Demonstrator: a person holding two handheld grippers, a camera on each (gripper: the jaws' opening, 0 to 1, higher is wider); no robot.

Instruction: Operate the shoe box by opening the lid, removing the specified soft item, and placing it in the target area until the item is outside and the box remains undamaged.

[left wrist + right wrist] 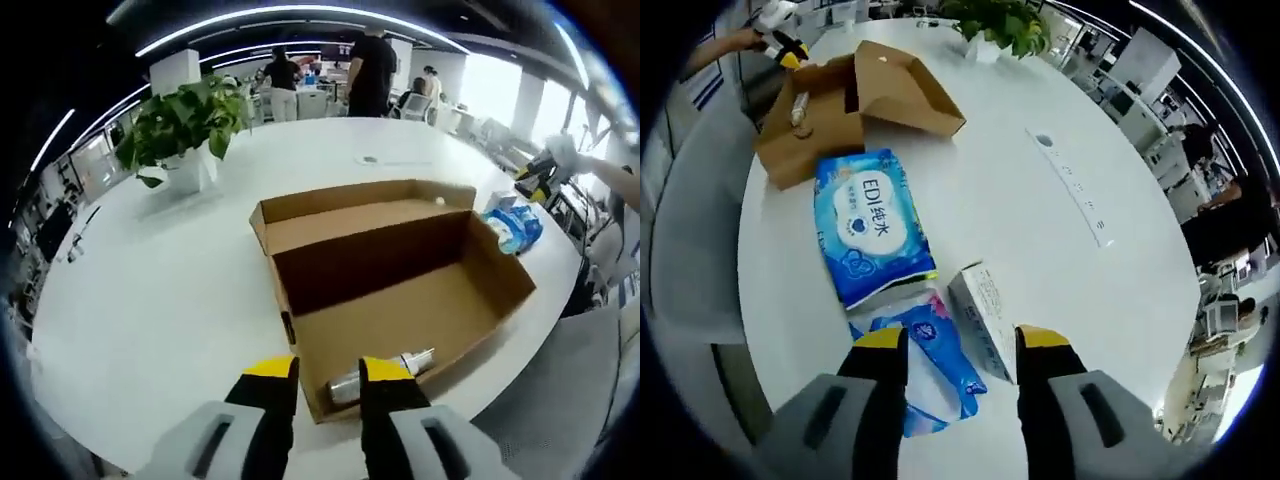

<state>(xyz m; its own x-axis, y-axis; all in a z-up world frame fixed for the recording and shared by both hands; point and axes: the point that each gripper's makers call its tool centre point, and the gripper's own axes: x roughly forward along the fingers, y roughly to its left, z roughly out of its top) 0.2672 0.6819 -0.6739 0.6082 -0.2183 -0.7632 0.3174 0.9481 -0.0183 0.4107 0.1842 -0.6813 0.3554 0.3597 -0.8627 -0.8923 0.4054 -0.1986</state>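
Observation:
The brown cardboard shoe box [400, 300] lies open on the white round table [150, 300], its lid folded back. A silvery bottle-like item [385, 375] lies inside against the near wall. My left gripper [328, 385] hovers open just in front of that wall. In the right gripper view the box [830, 100] is far off at the upper left, with the left gripper [780, 40] beside it. My right gripper [960, 350] is open above a small blue soft pack [935, 350] and a small white carton [985, 310]. A large blue wipes pack [872, 225] lies between them and the box.
A potted plant [185, 125] stands at the table's far left. The blue packs [515, 228] lie right of the box, near the table edge, with the right gripper [540, 175] above them. A white strip [1070, 185] lies on the table. People stand in the background.

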